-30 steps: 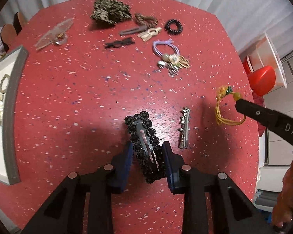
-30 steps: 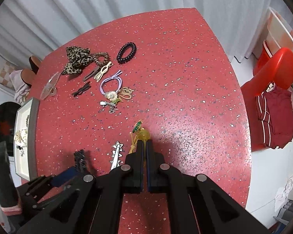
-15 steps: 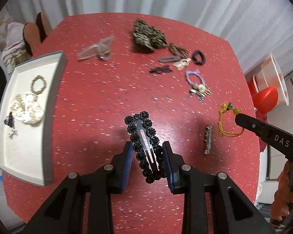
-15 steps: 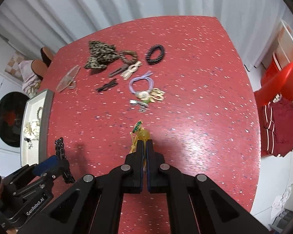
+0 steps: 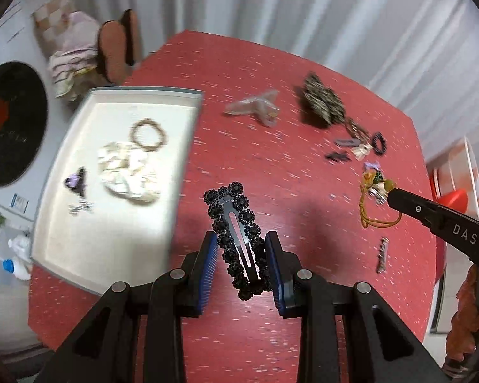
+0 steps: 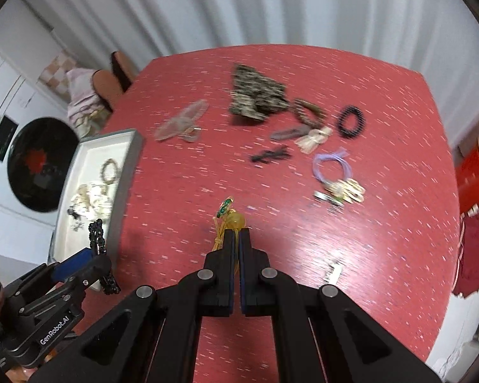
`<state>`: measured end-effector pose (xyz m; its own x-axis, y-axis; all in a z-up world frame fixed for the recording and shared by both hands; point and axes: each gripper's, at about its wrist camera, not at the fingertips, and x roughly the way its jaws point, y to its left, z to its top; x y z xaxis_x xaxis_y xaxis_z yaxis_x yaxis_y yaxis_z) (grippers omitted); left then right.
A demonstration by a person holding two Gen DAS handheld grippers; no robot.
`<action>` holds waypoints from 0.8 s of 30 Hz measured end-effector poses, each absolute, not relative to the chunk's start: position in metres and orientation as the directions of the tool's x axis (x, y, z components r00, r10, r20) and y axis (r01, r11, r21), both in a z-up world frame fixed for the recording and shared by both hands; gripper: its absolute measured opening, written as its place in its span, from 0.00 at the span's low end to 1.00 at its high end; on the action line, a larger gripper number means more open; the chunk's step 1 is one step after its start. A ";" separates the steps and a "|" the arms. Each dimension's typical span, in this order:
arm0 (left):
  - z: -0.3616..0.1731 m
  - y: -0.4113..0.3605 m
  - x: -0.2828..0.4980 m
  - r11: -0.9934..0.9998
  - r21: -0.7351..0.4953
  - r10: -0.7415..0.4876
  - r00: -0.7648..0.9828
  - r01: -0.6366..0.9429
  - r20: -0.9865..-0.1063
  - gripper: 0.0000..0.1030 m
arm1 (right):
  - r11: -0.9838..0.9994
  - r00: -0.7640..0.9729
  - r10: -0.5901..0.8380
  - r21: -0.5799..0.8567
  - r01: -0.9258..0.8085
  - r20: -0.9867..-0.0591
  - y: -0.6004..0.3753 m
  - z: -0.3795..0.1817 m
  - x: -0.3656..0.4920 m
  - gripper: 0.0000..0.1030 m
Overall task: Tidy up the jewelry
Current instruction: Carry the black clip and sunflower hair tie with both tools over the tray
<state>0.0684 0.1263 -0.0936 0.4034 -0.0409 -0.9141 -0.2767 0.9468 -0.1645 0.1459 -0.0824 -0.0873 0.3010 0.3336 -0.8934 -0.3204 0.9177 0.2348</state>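
Between the left tongs (image 5: 241,263), a black hair clip (image 5: 239,239) sits clamped.

We seem to be in a home — most likely a laundry or utility corner. A front-loading washing machine (image 6: 36,166) with a dark round door stands against the white wall, and pale pleated curtains (image 6: 239,9) hang behind the red speckled table (image 6: 383,255). We see slippers (image 5: 118,48) and striped cloth on the floor, a red plastic chair (image 6: 475,178) with a dark red garment (image 6: 472,255) draped below it — ordinary household clutter. Hair ties and clips are strewn over the tabletop beside a white tray (image 5: 118,95).
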 end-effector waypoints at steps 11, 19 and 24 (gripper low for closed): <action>-0.096 0.212 0.035 0.895 -0.145 0.044 0.407 -0.422 -0.912 0.32 | 0.842 0.263 0.406 0.246 -0.480 -0.875 0.021 -0.073 0.138 0.02; -0.106 0.259 0.017 0.859 -0.126 0.090 0.389 -0.496 -0.917 0.32 | 0.790 0.217 0.444 0.265 -0.552 -0.870 0.080 -0.074 0.129 0.02; -0.117 0.281 0.011 0.843 -0.113 0.107 0.370 -0.526 -0.923 0.32 | 0.764 0.177 0.457 0.283 -0.579 -0.872 0.107 -0.081 0.119 0.02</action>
<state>0.0106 0.2810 -0.1168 0.3698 0.1069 -0.9229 -0.5261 0.8428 -0.1132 0.1193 0.1073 -0.0815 0.1770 0.4568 -0.8718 -0.5794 0.7644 0.2829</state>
